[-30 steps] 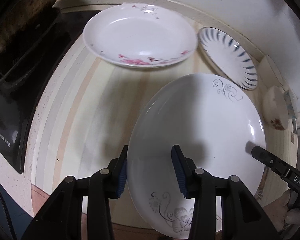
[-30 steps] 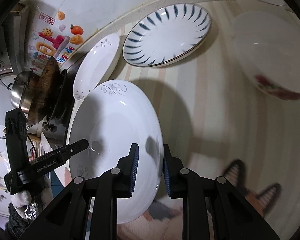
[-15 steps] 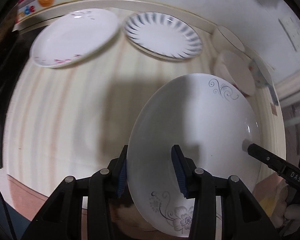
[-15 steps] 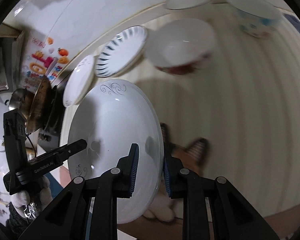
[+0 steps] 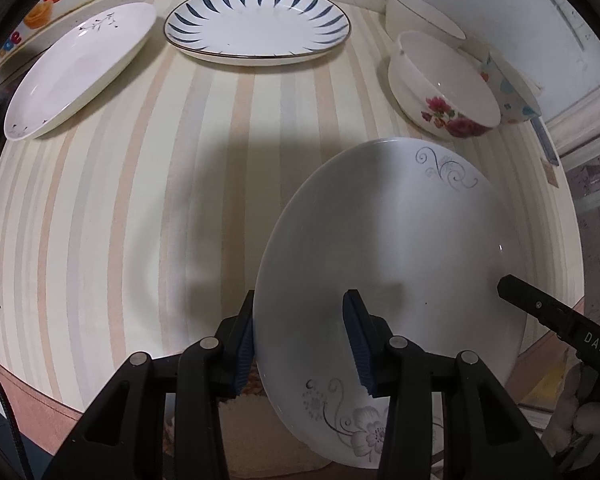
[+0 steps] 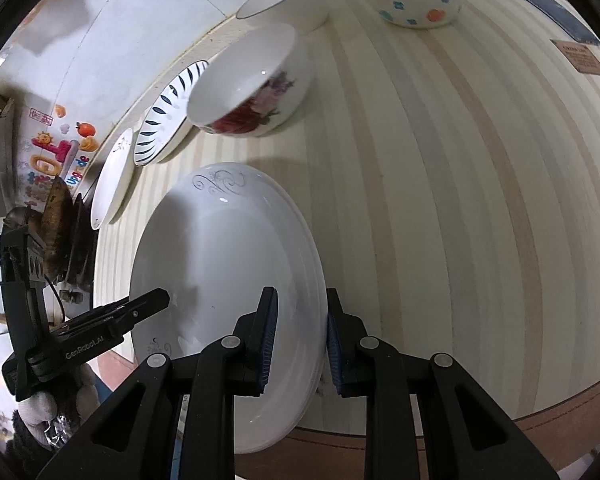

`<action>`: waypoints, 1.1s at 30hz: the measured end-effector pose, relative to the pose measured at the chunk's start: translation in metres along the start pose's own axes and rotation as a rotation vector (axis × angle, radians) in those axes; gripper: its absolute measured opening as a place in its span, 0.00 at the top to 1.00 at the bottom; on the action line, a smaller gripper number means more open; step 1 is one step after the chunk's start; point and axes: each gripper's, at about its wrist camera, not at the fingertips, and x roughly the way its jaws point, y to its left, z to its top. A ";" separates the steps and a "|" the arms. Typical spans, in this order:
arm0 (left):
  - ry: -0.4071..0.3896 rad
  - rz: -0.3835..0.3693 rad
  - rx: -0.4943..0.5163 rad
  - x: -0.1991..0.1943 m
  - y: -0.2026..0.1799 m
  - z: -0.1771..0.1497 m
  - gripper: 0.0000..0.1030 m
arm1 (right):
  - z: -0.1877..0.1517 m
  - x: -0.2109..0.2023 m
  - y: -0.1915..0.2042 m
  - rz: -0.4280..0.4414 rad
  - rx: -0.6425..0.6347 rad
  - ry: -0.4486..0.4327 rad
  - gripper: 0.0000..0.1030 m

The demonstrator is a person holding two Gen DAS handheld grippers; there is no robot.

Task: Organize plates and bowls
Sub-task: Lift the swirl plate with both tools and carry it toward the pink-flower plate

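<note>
Scroll plate [image 5: 400, 256] held over the striped table [image 5: 140, 208], its rim clamped by both left gripper [image 5: 300, 340] and right gripper [image 6: 298, 336]. Two plates [image 5: 256, 28] and, apparently, three bowls [image 5: 440, 84] lie unstacked behind; sorting barely begun.

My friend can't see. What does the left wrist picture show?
The left gripper and right gripper hold a white flowered plate by opposite rims above a striped table. Behind sit two plates, a blue-striped plate and a pale plate, and three bowls.
</note>
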 end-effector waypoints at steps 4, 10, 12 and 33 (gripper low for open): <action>0.005 0.020 0.011 0.003 -0.003 -0.002 0.63 | -0.002 0.004 0.000 0.002 0.009 0.001 0.76; -0.002 0.049 0.025 0.003 -0.005 -0.006 0.63 | 0.000 0.003 0.003 -0.007 -0.003 0.004 0.76; -0.004 0.058 0.030 0.002 -0.007 -0.007 0.63 | 0.001 0.004 0.006 -0.014 -0.008 0.010 0.76; -0.122 0.071 -0.103 -0.065 0.008 0.020 0.62 | 0.055 -0.042 0.046 0.010 -0.115 0.076 0.68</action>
